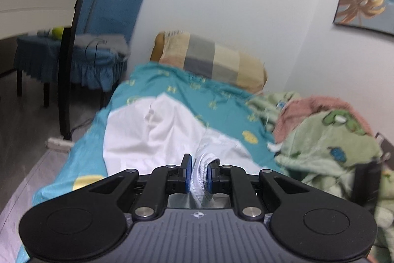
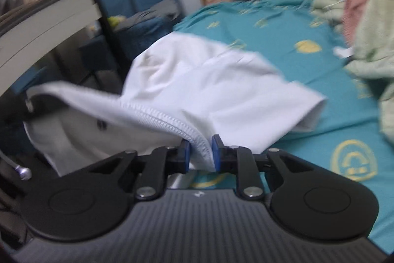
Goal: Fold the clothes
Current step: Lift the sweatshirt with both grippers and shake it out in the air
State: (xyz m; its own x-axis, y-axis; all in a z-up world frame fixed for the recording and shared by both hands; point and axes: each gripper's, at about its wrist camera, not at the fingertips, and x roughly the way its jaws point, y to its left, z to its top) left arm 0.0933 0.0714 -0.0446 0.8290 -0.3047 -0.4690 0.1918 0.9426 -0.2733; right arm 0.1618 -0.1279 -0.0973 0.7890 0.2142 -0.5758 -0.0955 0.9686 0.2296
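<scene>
left wrist: both grippers pinch one white garment over the bed

left wrist view shows the left gripper (image 1: 199, 173) with its fingers (image 1: 186, 171) closed on a ribbed hem of the white garment (image 1: 152, 132), which trails forward onto the teal bed (image 1: 172, 88). in the right wrist view the right gripper (image 2: 201, 155) has its fingers (image 2: 216, 154) clamped on a stitched edge of the same garment (image 2: 197, 80), lifted and stretched leftward past the bed's (image 2: 307, 70) side. a checked pillow (image 1: 211, 58) lies at the head; green and pink blankets (image 1: 327, 139) are heaped on the right.

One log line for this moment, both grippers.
step: fold | left gripper: shut on white garment hem | right gripper: shut on hem | garment: partly lifted over teal bedsheet
</scene>
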